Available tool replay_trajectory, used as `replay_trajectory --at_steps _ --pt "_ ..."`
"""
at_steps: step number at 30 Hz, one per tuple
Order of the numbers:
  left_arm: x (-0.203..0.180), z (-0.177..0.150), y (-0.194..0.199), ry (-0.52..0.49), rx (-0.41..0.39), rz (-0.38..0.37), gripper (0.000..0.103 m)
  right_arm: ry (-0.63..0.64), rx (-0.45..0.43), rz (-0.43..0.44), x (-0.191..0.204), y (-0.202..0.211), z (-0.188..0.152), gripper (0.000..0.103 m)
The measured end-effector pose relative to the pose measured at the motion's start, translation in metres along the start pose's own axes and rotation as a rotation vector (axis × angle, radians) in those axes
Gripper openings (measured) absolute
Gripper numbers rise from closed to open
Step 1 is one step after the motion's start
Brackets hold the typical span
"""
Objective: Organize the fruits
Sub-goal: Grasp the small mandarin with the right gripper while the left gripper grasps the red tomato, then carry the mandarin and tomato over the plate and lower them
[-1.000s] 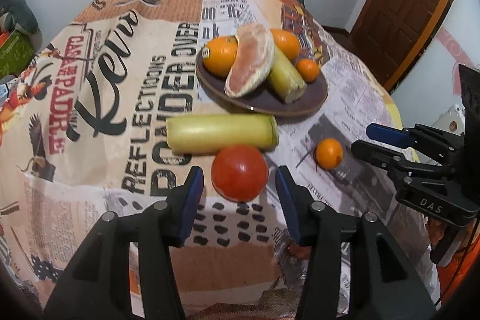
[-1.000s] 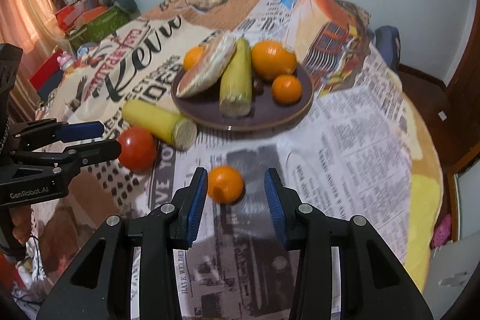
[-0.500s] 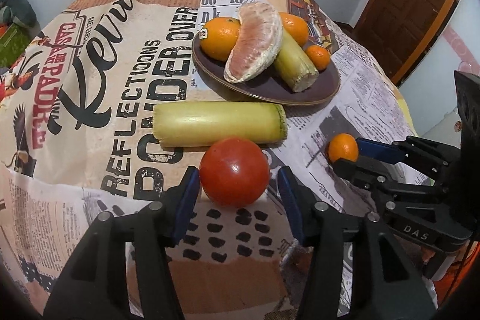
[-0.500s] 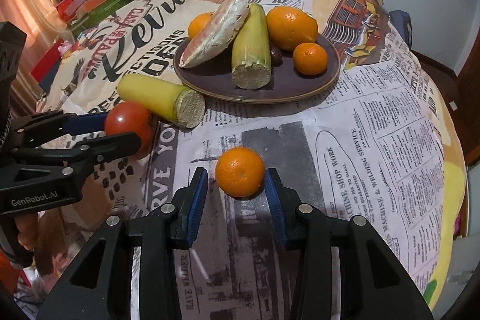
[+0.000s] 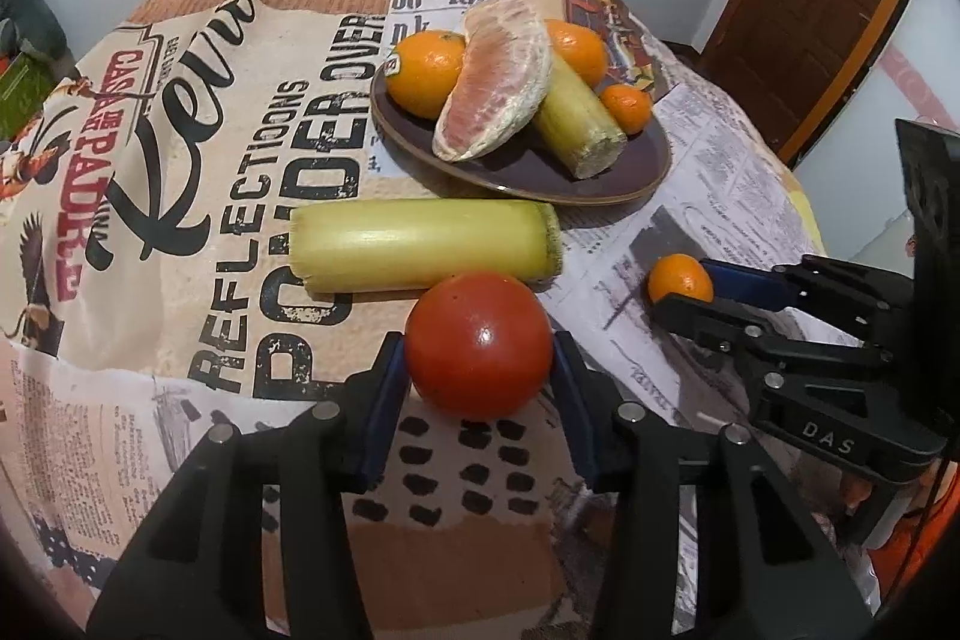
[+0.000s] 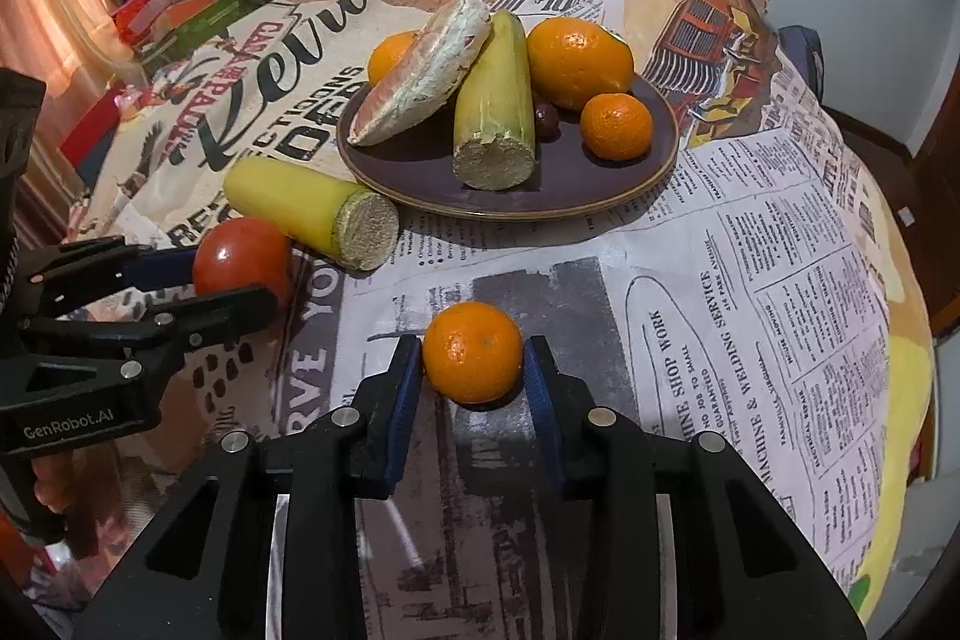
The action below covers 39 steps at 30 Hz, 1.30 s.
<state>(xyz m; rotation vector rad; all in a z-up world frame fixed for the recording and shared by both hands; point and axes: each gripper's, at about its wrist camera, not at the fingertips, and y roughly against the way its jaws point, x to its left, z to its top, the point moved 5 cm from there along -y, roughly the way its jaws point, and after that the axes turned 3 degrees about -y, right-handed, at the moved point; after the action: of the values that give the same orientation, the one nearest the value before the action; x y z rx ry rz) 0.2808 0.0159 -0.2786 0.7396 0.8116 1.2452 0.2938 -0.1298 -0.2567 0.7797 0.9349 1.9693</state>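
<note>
Grasp step: left tool (image 5: 480, 370) closing on round red tomato (image 5: 479, 345), right tool (image 6: 474, 370) closing on small orange mandarin (image 6: 473, 352), pads near-touching; next, presumably lift to dark purple plate (image 6: 600, 202).

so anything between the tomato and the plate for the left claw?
Yes. The loose yellow stalk lies crosswise on the tablecloth between the tomato and the plate, touching or nearly touching the tomato. The left claw, closing around the tomato, would have to lift over it.
</note>
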Motion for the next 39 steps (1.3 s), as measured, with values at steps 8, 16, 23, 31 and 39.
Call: replay_trajectory --at_steps 8,16,23,31,39 --pt "-0.013 0.02 0.027 -0.019 -0.072 -0.012 0.047 -0.008 -0.058 -0.01 -0.005 0.02 0.009 0.032" --pt "-0.026 0.045 0.032 -0.019 -0.118 -0.032 0.047 -0.002 -0.143 -0.061 -0.019 0.044 0.026 0.032" --pt "-0.031 0.065 0.023 -0.022 -0.134 -0.041 0.047 -0.018 -0.184 -0.062 -0.032 0.049 0.043 0.032" --pt "-0.028 0.078 0.0 -0.015 -0.122 -0.05 0.047 -0.023 -0.183 -0.066 -0.043 0.031 0.059 0.032" --pt "-0.025 0.083 -0.018 -0.014 -0.117 -0.041 0.047 -0.026 -0.148 -0.053 -0.047 0.005 0.064 0.032"
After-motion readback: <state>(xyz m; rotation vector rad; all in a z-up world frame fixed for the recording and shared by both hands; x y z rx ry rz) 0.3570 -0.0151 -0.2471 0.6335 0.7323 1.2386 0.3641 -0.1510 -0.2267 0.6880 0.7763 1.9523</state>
